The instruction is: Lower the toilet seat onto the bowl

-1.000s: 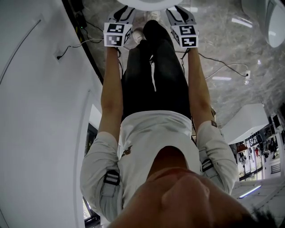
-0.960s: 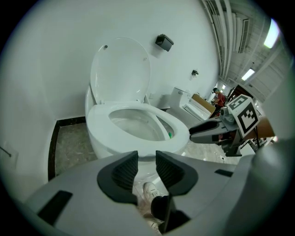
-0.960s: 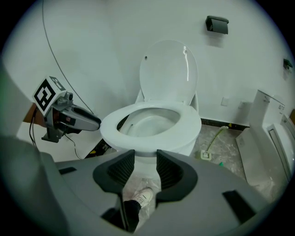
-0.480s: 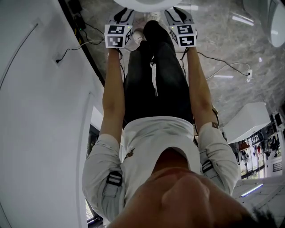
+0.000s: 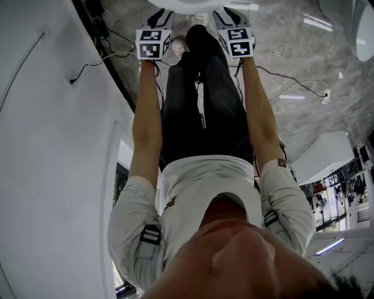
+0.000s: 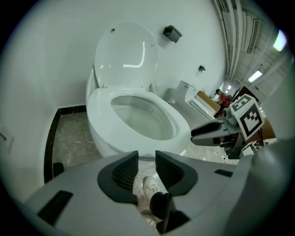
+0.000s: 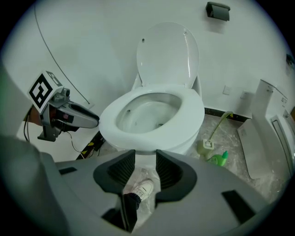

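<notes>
Head view: left gripper (image 5: 158,17) and right gripper (image 5: 229,16) were held out either side of the person's legs, close to the toilet bowl (image 5: 193,3).
Left gripper view: jaws were apart, nothing gripped, just a white shoe (image 6: 150,185) below. Toilet seat (image 6: 100,107) lay flat on the bowl, lid (image 6: 126,53) upright.
Right gripper view: same deal, jaws loose and empty. A green bottle (image 7: 216,159) sat on the floor beside the toilet.

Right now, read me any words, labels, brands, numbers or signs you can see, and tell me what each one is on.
No readable text in any view.
Left marker cube and right marker cube: black-and-white square patterns only, no letters.
Green bottle: label too small to read.
Shirt emblem: too small to read.
</notes>
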